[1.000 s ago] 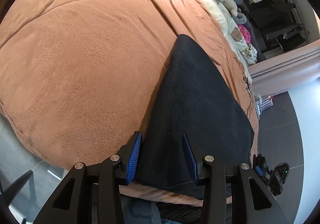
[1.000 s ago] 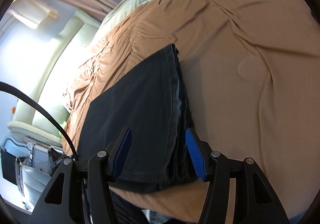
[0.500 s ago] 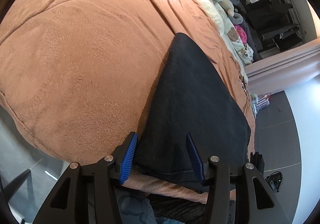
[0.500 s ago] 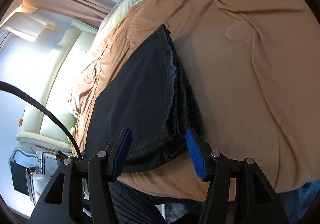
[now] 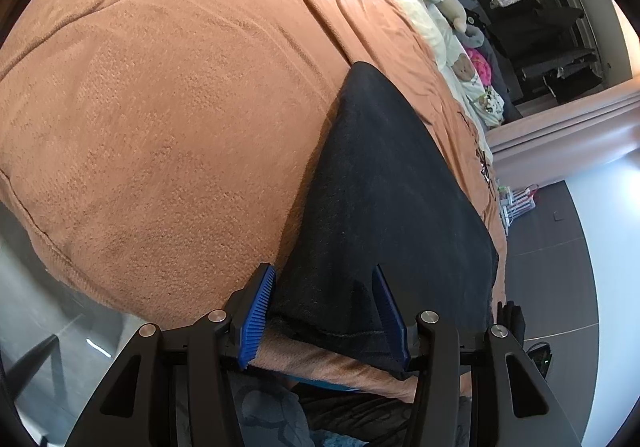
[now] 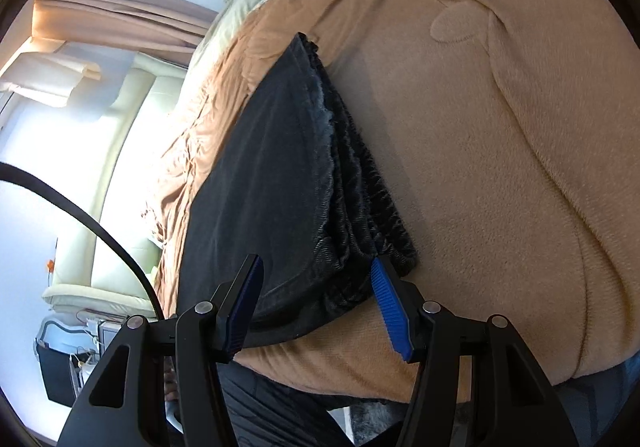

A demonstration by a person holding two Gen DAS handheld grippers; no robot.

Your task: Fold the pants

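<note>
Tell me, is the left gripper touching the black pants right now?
Cannot tell. In the left wrist view the left gripper straddles the pants' near edge, but no contact or gap shows plainly.

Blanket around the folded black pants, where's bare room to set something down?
Left of the pants, the brown blanket lies bare to the bed's edge. On their stacked-edge side, another wide bare stretch. Crowded: the head of the bed, with stuffed toys.

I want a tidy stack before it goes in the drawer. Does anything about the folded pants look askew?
Slightly. Along the right edge of the dark pants the folded layers are stepped, not flush, with the gathered waistband sticking out onto the brown blanket. The top is flat and smooth.
</note>
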